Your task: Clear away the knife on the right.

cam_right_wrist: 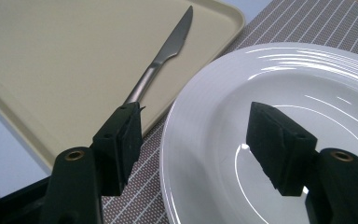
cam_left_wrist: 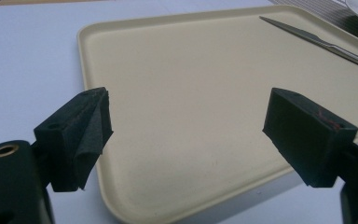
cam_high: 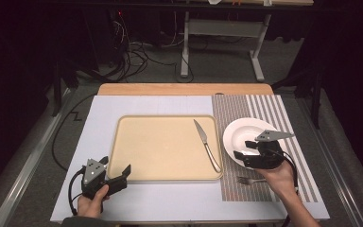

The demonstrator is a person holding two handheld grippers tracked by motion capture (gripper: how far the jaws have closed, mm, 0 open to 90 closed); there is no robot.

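Plate (cam_high: 246, 137) on the striped mat (cam_high: 264, 113), desk's right side; tray (cam_high: 163, 149) at centre.
Your right gripper (cam_right_wrist: 196, 140) straddles the plate's near-left rim, jaws released, nothing grasped. Your left gripper (cam_left_wrist: 186, 135) hangs at the tray's near-left corner, jaws wide. Knife (cam_high: 205, 142) lies along the tray's right edge; fork (cam_high: 248, 180) on the mat's near end.

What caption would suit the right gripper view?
Open right gripper straddling the rim of a white plate, knife on the beige tray behind.
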